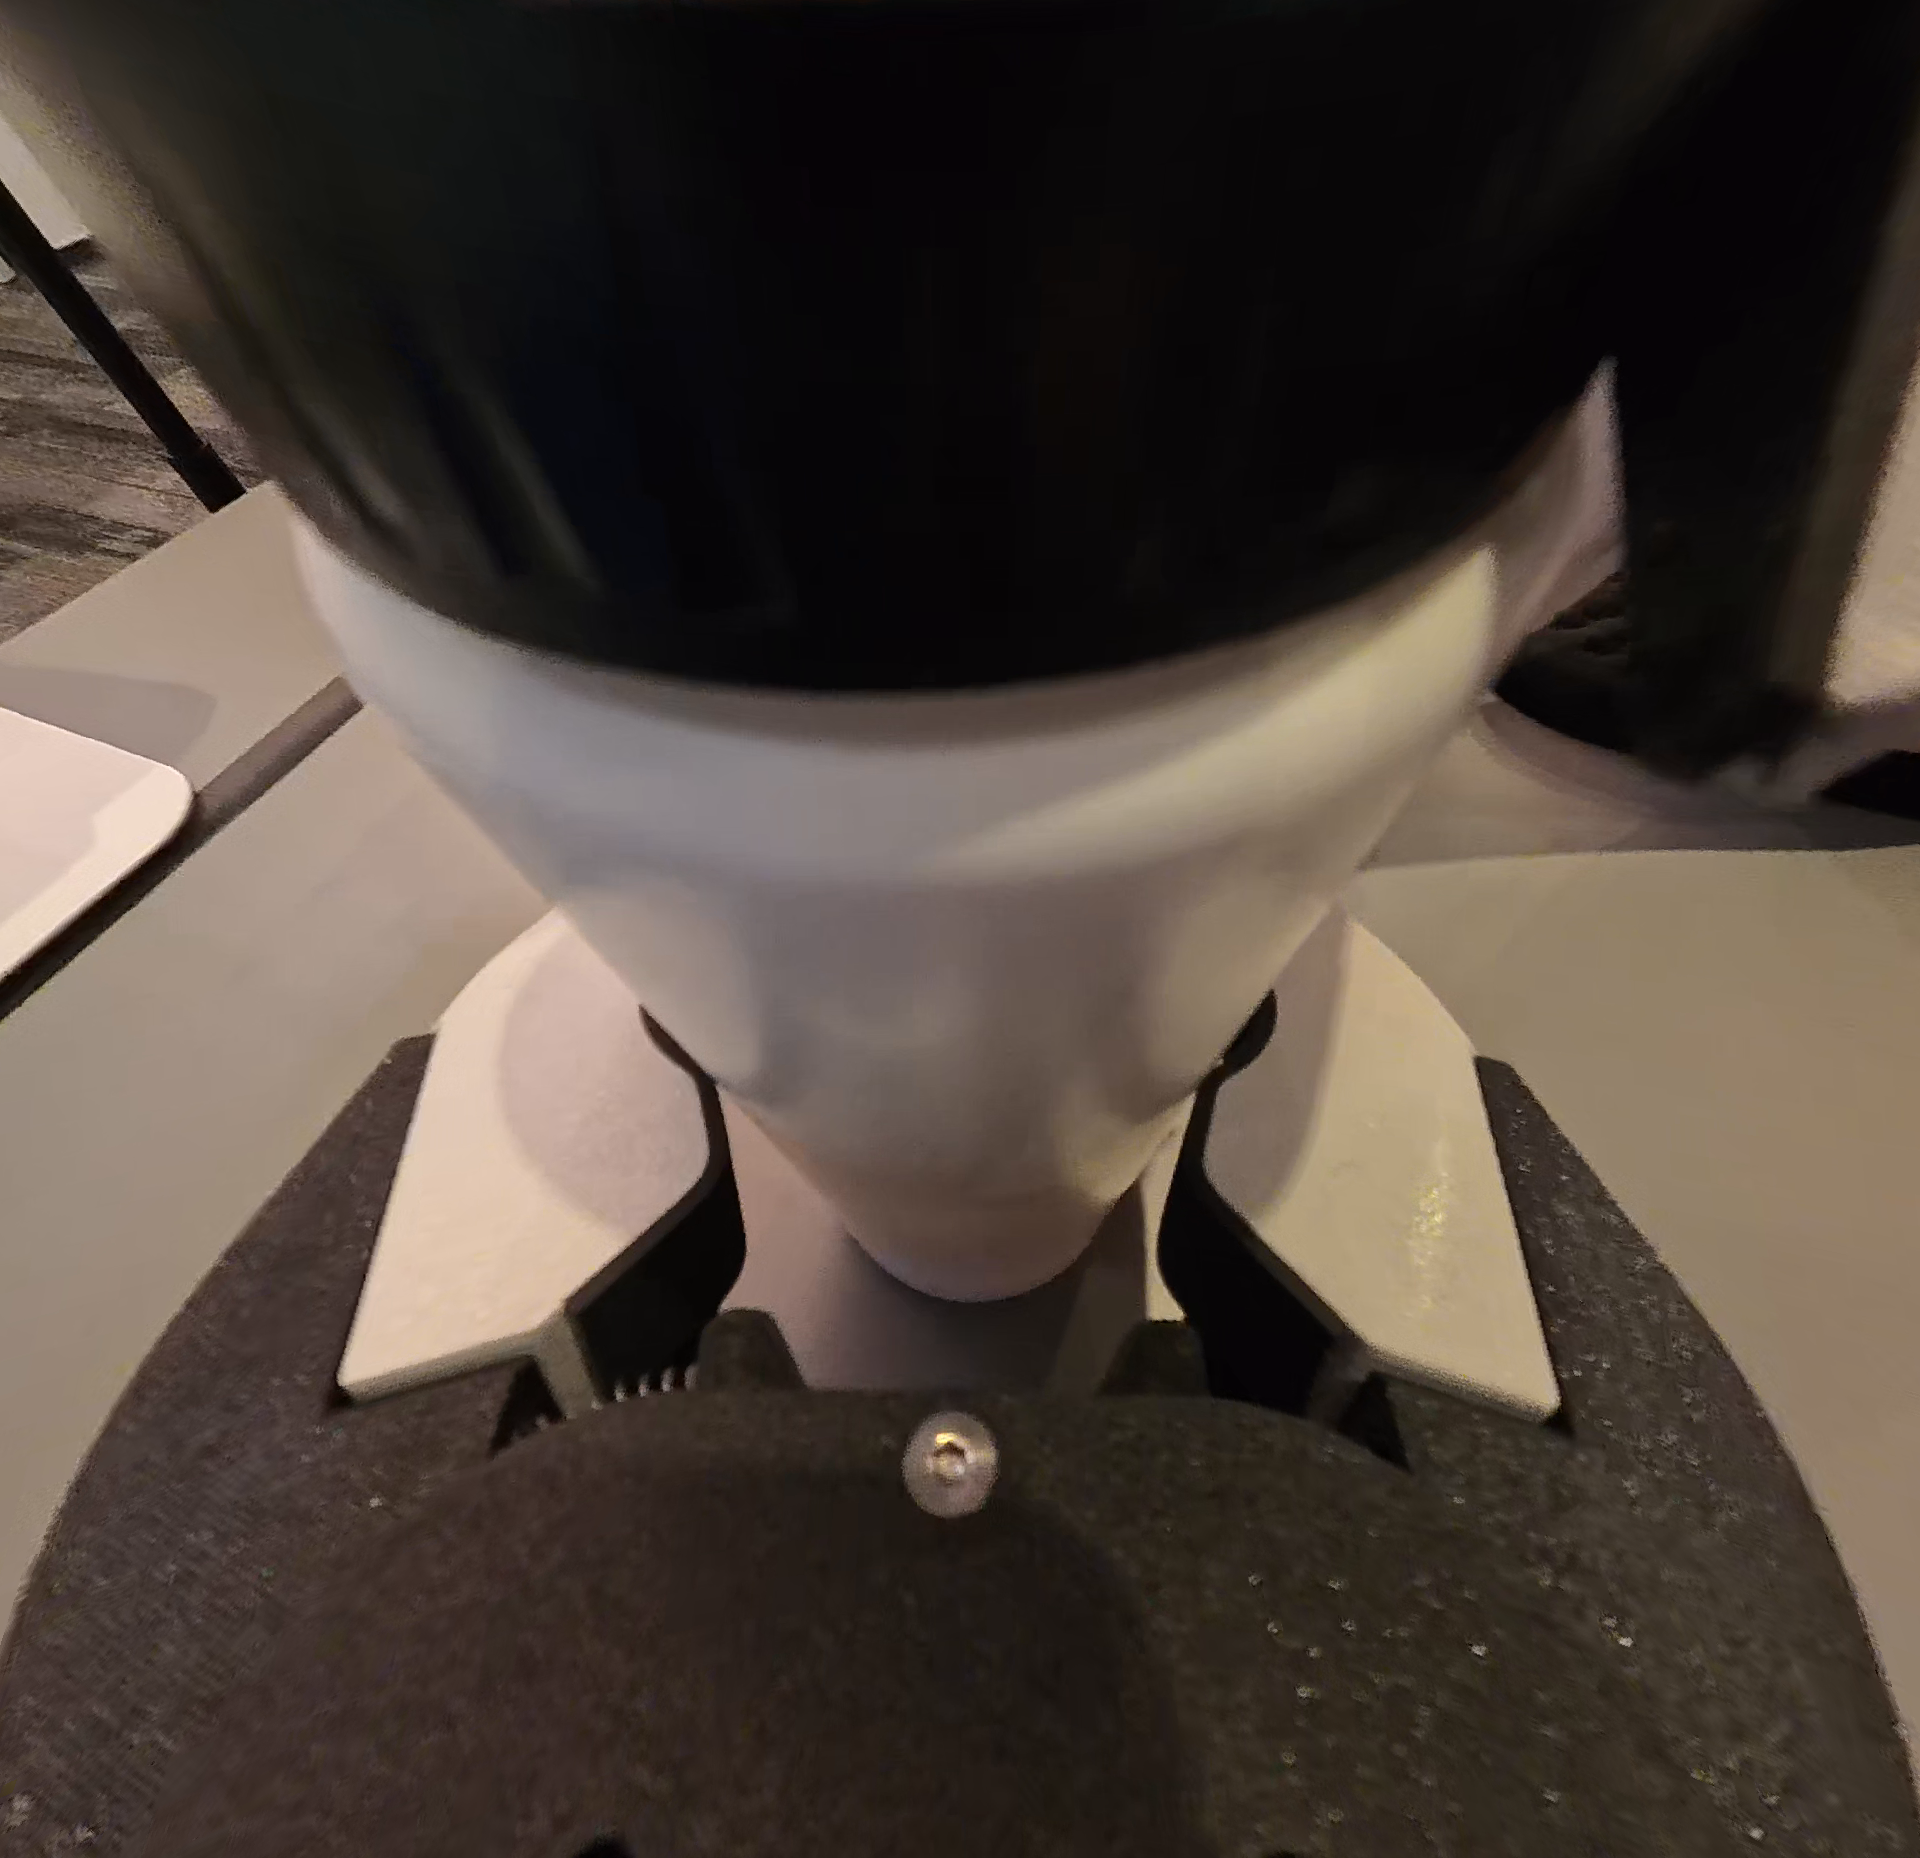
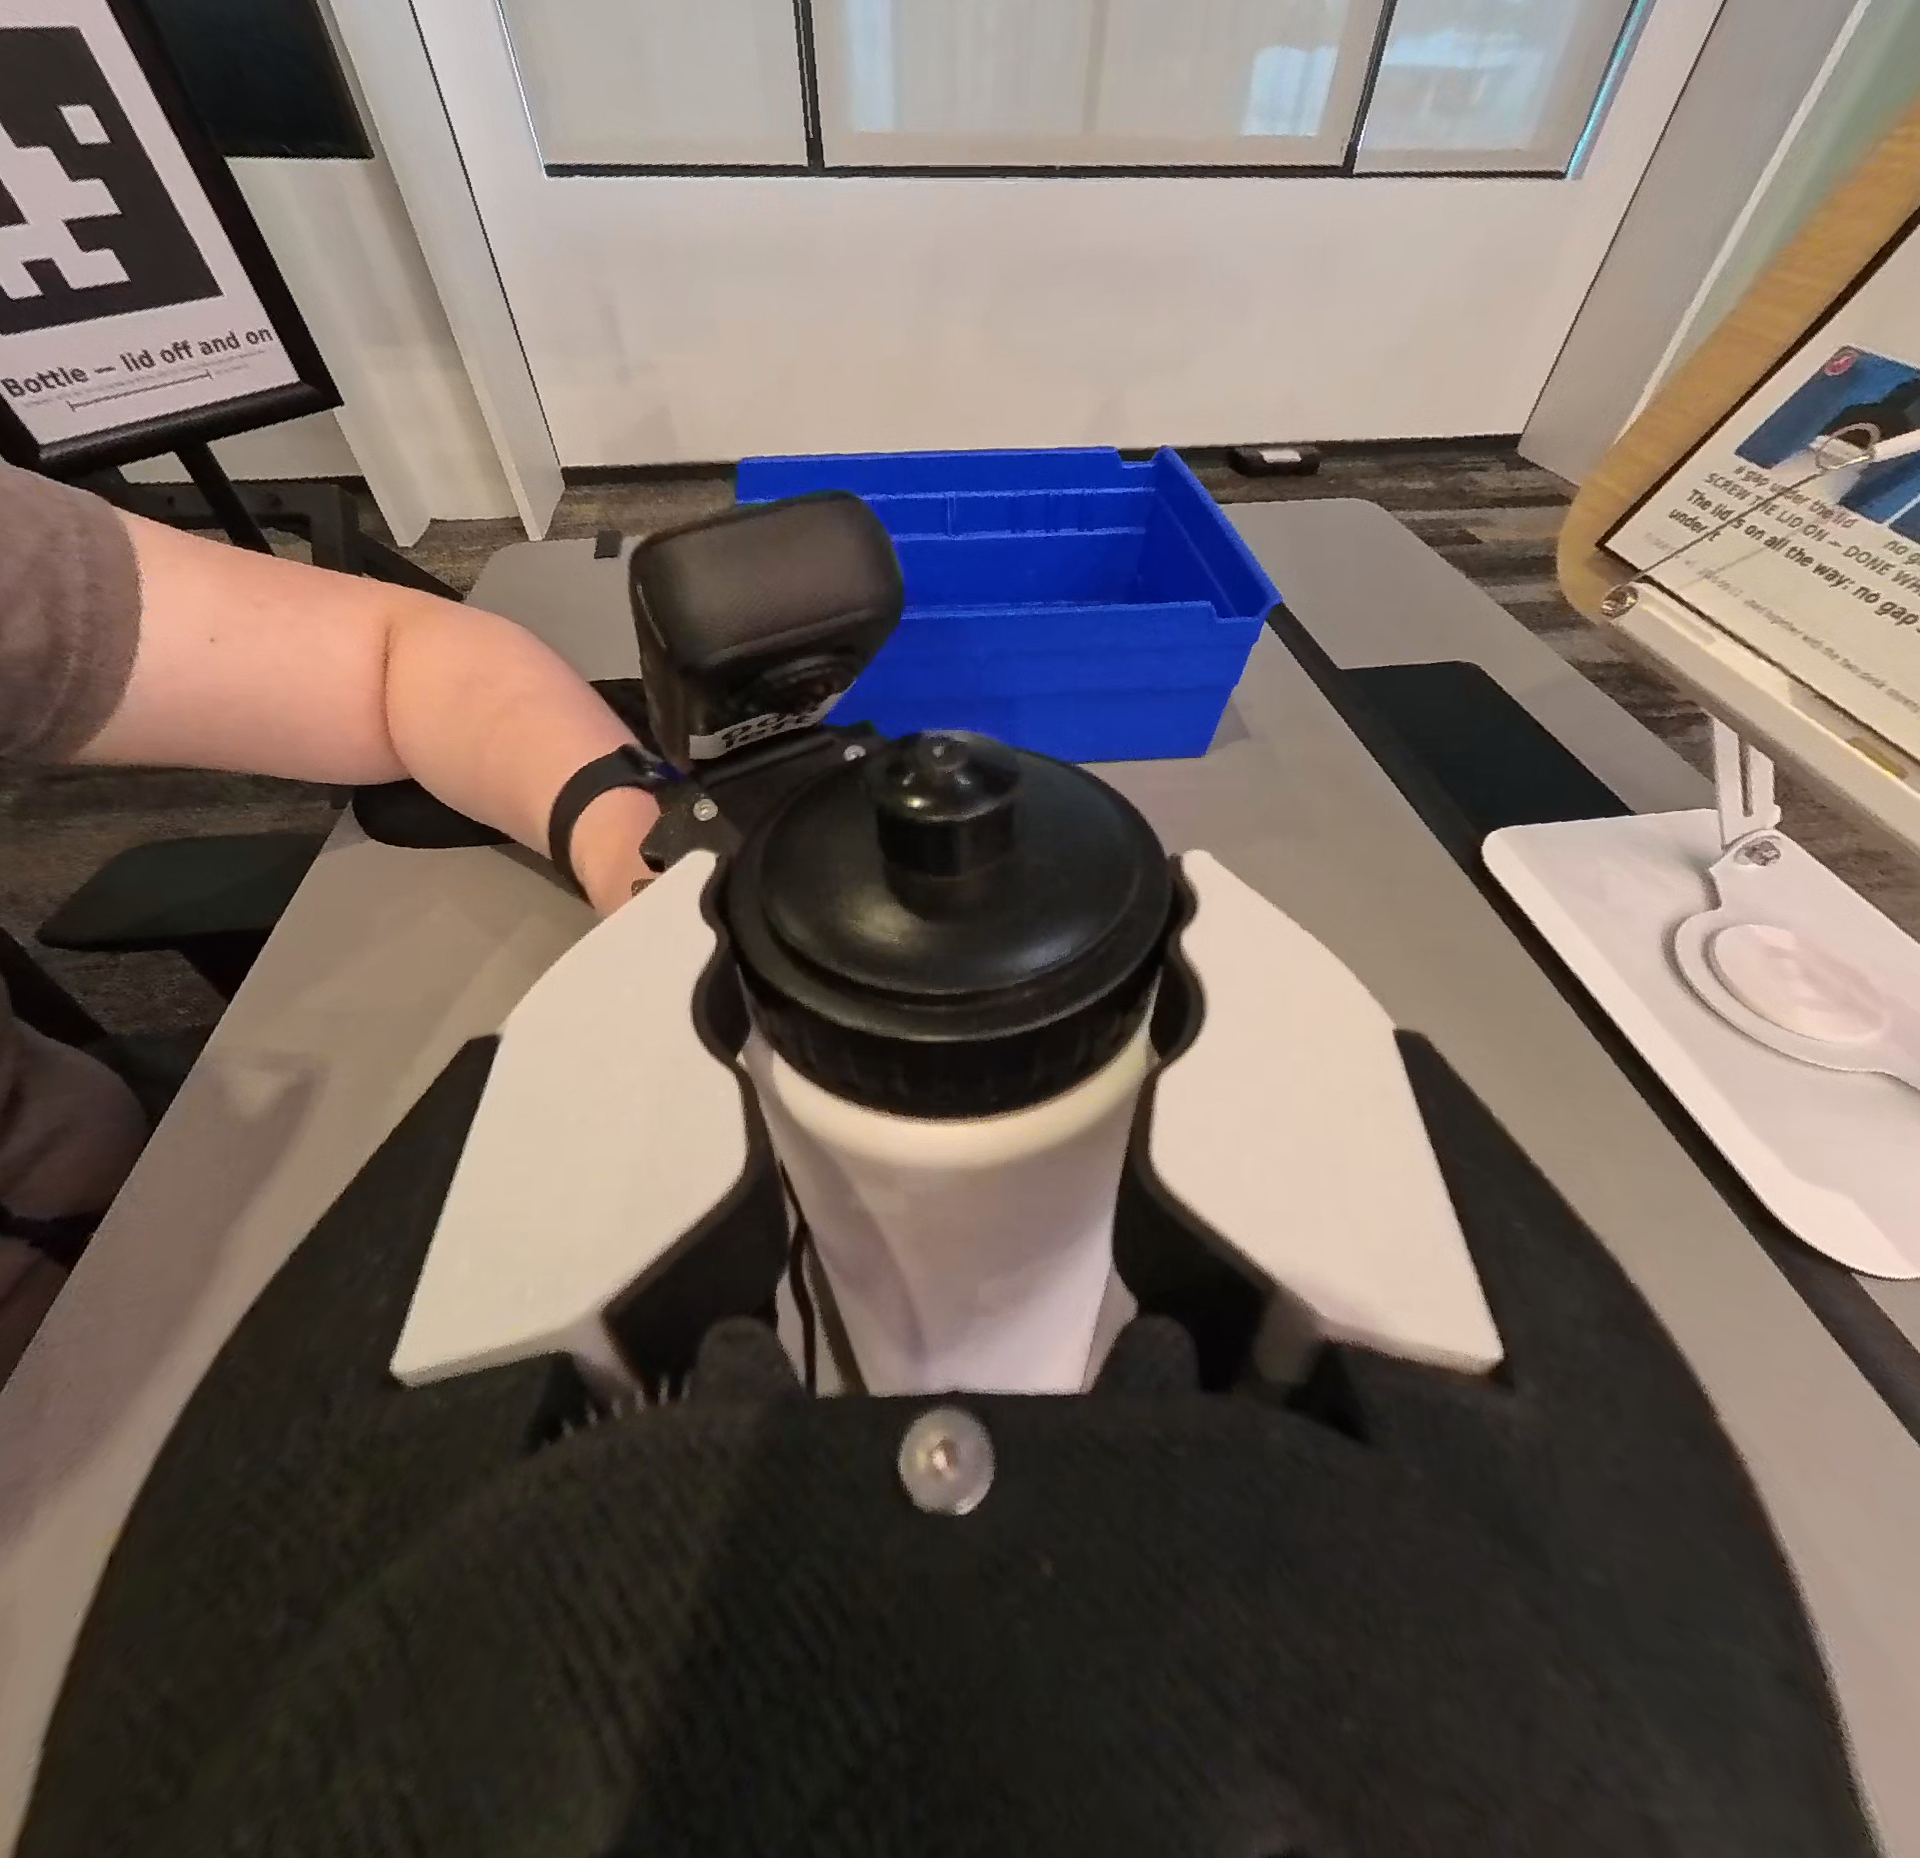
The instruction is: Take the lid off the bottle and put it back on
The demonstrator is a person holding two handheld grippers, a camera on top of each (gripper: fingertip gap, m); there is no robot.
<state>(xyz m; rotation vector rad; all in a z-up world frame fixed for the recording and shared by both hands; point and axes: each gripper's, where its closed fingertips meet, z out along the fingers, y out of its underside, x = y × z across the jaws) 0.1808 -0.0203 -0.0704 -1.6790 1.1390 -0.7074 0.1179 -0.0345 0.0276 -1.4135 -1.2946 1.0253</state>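
A white bottle (image 2: pixel 935 1216) with a black screw lid (image 2: pixel 935 967) stands over the grey table (image 2: pixel 1382 821). In the right wrist view my right gripper (image 2: pixel 951 873) has its fingers (image 2: pixel 603 1081) on both sides of the lid, pads against its rim. The left gripper's camera block (image 2: pixel 764 624) shows behind the bottle, held by a person's hand (image 2: pixel 592 842). In the left wrist view the bottle's white body (image 1: pixel 914 925) fills the frame, with the black lid (image 1: pixel 883 302) above. My left gripper (image 1: pixel 951 1029) is shut on the body.
A blue bin (image 2: pixel 1039 613) stands at the back of the table. A white tablet stand (image 2: pixel 1714 977) with an instruction sheet is on the right. A framed sign (image 2: pixel 104 198) stands at the left. A white flat piece (image 1: pixel 73 832) lies at the left.
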